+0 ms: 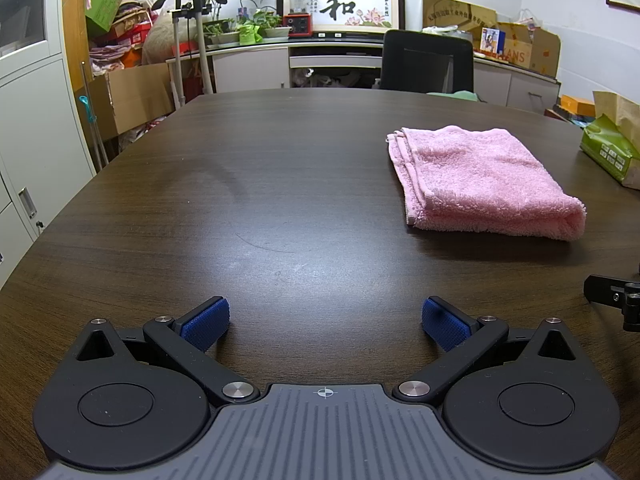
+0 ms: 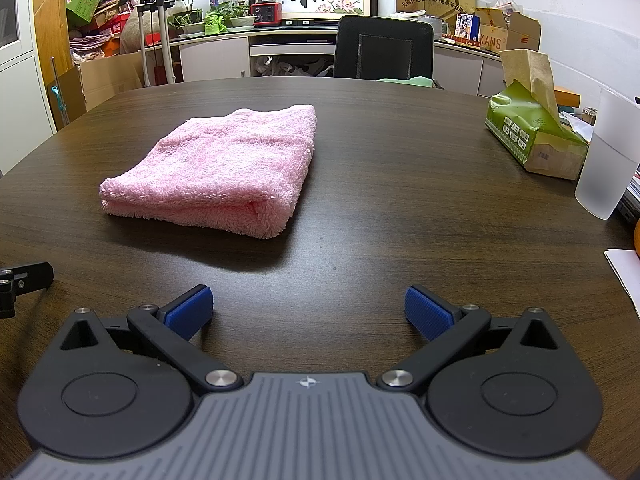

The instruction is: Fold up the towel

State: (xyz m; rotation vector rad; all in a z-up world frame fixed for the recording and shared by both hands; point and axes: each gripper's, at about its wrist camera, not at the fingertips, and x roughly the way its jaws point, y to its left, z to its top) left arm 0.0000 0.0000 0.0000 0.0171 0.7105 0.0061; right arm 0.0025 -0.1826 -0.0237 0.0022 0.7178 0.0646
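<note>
A pink towel (image 1: pixel 476 178) lies folded into a thick rectangle on the dark wooden table (image 1: pixel 260 184). In the left wrist view it is ahead and to the right; in the right wrist view the towel (image 2: pixel 224 170) is ahead and to the left. My left gripper (image 1: pixel 325 322) is open and empty, low over the table, well short of the towel. My right gripper (image 2: pixel 308 310) is open and empty, also short of the towel. Each gripper's edge shows at the side of the other view.
A green tissue pack (image 2: pixel 532 136) and a frosted plastic cup (image 2: pixel 608 156) stand at the table's right side, with papers (image 2: pixel 624 276) at the right edge. A black office chair (image 2: pixel 384 48) stands at the far side. Cabinets and boxes line the walls.
</note>
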